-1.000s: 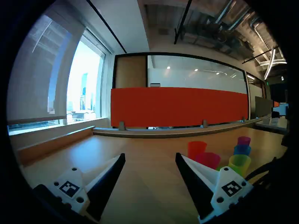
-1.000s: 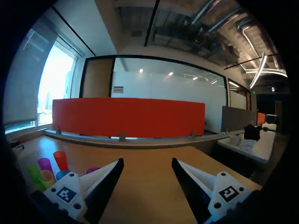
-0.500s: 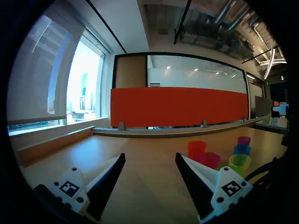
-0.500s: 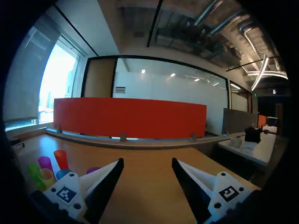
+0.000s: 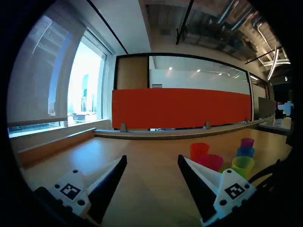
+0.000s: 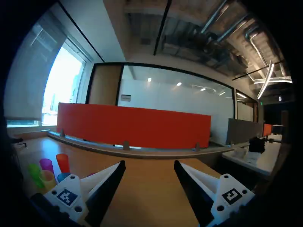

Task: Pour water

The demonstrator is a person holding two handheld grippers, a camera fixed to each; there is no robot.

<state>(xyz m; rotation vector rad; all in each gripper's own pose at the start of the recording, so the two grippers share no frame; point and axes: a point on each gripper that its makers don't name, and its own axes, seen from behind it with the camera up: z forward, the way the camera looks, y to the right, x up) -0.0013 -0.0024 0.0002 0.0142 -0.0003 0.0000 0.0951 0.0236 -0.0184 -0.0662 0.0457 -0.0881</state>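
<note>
Several coloured plastic cups stand on the wooden table [image 5: 151, 151]. In the left gripper view they sit low on the right: a red cup [image 5: 199, 150], a pink cup [image 5: 210, 161], a yellow-green cup [image 5: 242, 165], a blue cup [image 5: 245, 151] and a purple cup [image 5: 247, 142]. My left gripper [image 5: 151, 163] is open, with bare table between its fingers, and the cups lie past its right finger. In the right gripper view a red cup [image 6: 63, 162], a purple cup [image 6: 46, 165], a yellow cup [image 6: 48, 178] and a green cup [image 6: 35, 172] stand low at the left, beside my open right gripper [image 6: 149, 167].
A long orange divider panel [image 5: 181, 108] runs along the table's far edge. A large window [image 5: 85, 98] and a wooden ledge [image 5: 57, 143] are on the left. Another desk [image 6: 261, 155] with dark items stands off to the right.
The right gripper view has tilted and shifted slightly, so the divider and cups sit a little differently in it. The left gripper has not moved. Both stay open.
</note>
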